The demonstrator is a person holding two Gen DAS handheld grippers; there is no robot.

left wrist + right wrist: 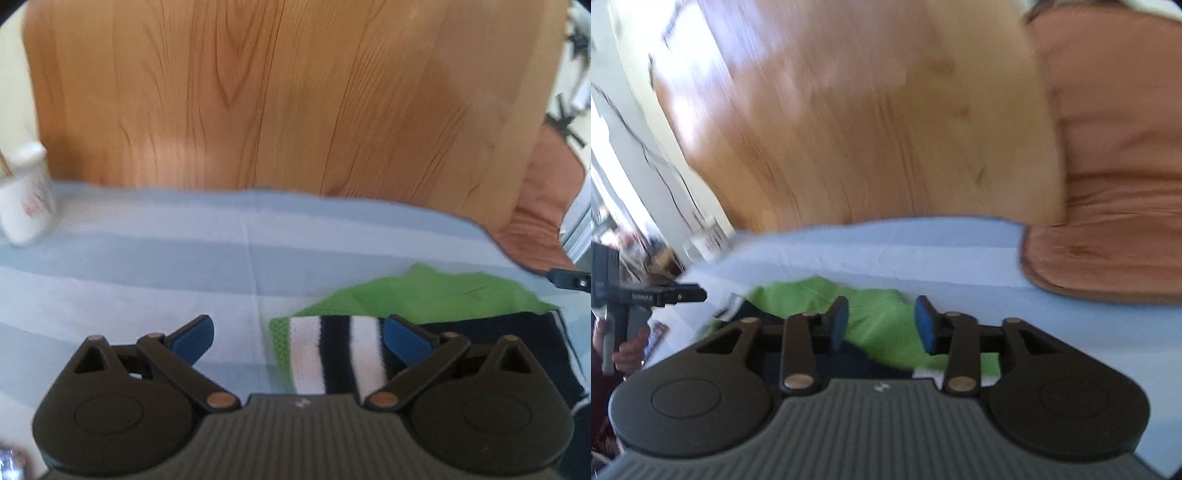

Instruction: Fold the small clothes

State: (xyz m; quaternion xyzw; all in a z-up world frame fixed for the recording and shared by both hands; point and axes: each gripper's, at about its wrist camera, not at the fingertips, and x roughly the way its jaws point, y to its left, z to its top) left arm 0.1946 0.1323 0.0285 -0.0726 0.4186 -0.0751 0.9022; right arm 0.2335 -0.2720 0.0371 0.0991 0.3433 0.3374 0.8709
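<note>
Mesh-knit green garment (424,291) with a ribbed white-and-navy striped cuff (336,354) lay crumpled on smooth pale blue cloth (147,258), just ahead-right of the left gripper (297,338), spread wide and empty, right gripper (881,325) half parted above the green fabric, gripping nothing

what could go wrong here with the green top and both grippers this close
1. The left gripper is wide open with only the striped cuff between its fingers; it may pinch that alone.
2. The navy garment overlaps the green top, so both may lift together.
3. The white cup on the bedsheet could tip.
</note>
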